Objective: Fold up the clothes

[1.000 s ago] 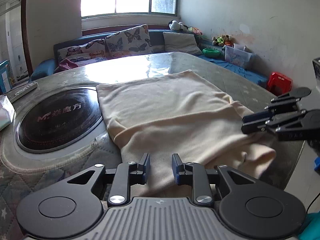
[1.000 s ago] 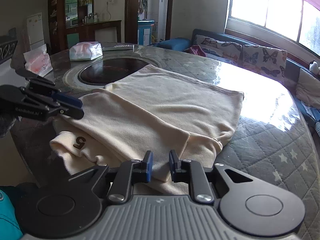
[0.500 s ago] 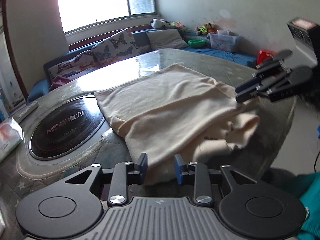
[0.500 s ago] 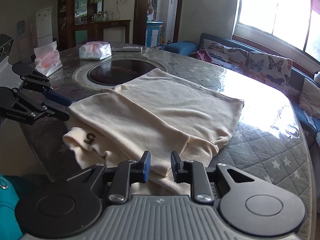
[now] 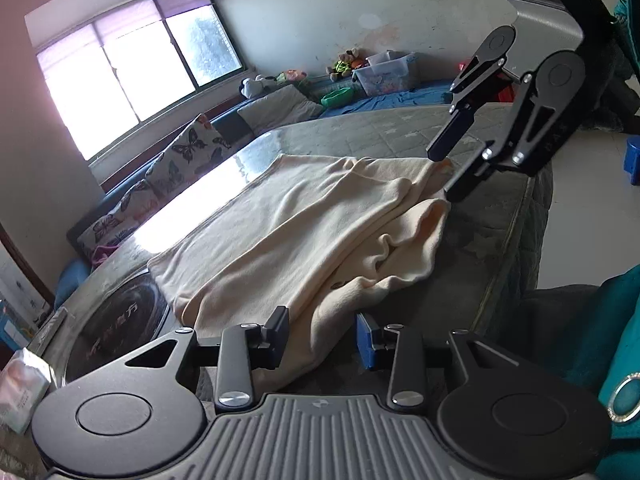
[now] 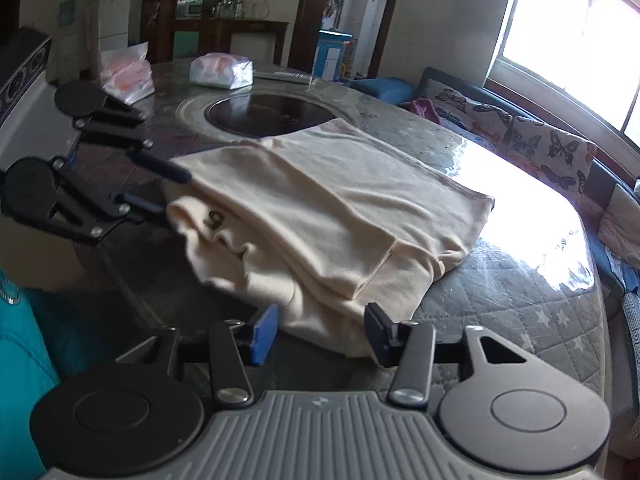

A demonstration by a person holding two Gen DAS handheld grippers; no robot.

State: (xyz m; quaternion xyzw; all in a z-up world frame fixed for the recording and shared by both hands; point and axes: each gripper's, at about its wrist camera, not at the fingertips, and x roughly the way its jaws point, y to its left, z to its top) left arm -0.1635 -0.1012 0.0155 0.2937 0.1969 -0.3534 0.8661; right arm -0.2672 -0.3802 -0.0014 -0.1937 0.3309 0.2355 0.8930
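From my left wrist, my left gripper has its jaws apart and closing, a fold of the cream garment lying between them unpinched; the garment sprawls half-folded on the round table, beside the dark inset cooktop; my right gripper hangs at its far corner. From my right wrist, my right gripper is opening, the near hem between its spread jaws; my left gripper seems to straddle the opposite edge, though blur leaves that uncertain.
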